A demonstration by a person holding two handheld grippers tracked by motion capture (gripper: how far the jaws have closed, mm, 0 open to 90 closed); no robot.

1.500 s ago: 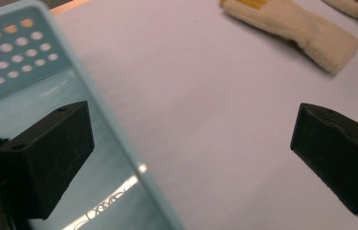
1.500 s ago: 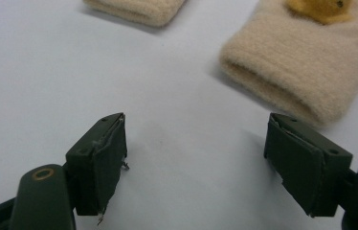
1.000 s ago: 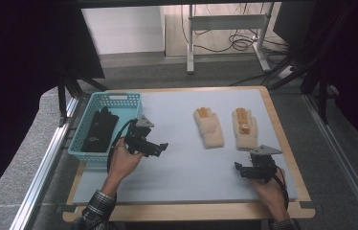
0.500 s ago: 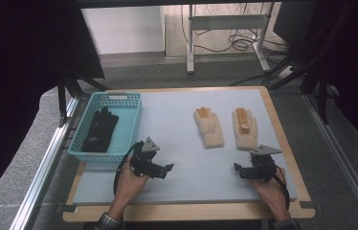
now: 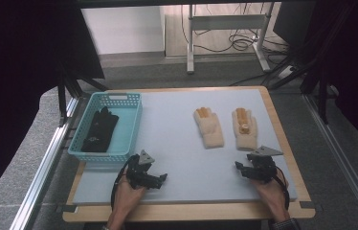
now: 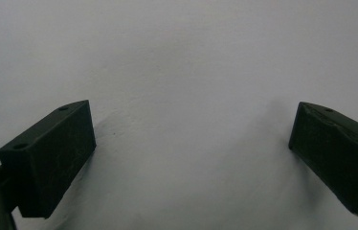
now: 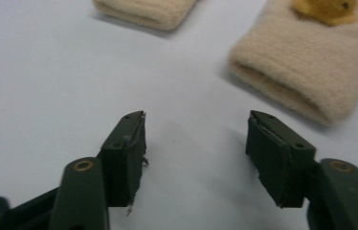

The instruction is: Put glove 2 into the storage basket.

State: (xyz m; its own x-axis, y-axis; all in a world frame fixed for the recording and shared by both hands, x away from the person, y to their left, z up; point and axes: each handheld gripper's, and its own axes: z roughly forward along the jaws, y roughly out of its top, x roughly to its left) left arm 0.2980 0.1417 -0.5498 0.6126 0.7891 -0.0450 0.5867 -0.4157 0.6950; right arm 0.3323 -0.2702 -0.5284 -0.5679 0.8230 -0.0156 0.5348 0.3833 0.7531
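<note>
Resting low on the mat (image 5: pixel 186 143), both hands: left gripper (image 5: pixel 160 178), right gripper (image 5: pixel 240 167).

Probably lab: curtained rig, metal-framed table (image 5: pixel 282 213), loose floor cables (image 5: pixel 234 43).

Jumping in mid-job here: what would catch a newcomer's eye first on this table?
Two cream knitted gloves lie side by side, right of the table's middle, the right one closest to the right hand-held gripper, whose open jaws have just been closing with nothing between them. At the left edge a turquoise basket holds a black glove. The left hand-held gripper sits open low over the bare pale mat.
</note>
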